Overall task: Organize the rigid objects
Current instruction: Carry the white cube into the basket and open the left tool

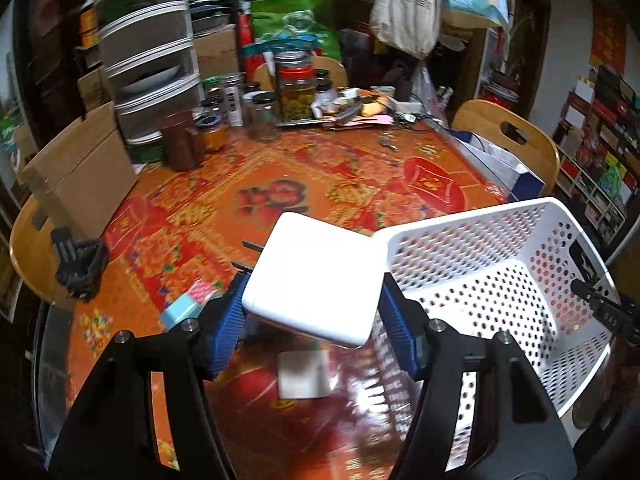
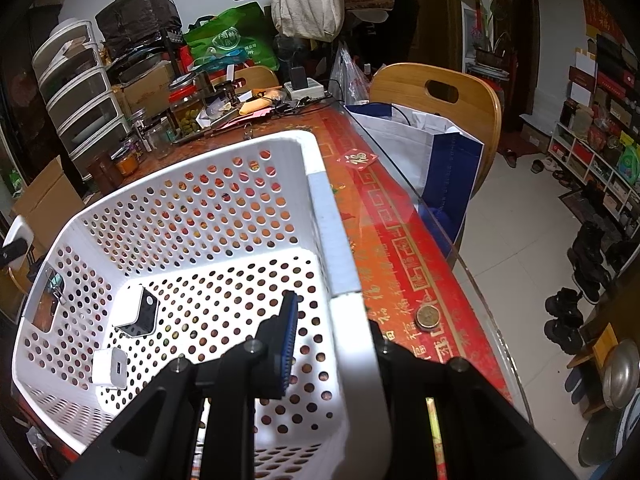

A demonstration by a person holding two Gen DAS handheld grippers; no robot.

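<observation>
Gripping unlabelled white adapter (image 1: 316, 276), basket (image 1: 500, 280) beside

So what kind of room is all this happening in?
Most likely a lived-in home dining room: a table under a red patterned cloth, wooden chairs around it, glass food jars and stacked drawers on it, shoes on the tiled floor.

Left gripper (image 1: 312, 308): two black angular arms, each carrying round silver screw heads, ending in blue ribbed pads (image 1: 230, 320) at 9 and 3 o'clock. Right gripper (image 2: 332, 344): matching black linkage with silver screws; one blue ribbed pad (image 2: 286, 344) visible at 9 o'clock.
</observation>
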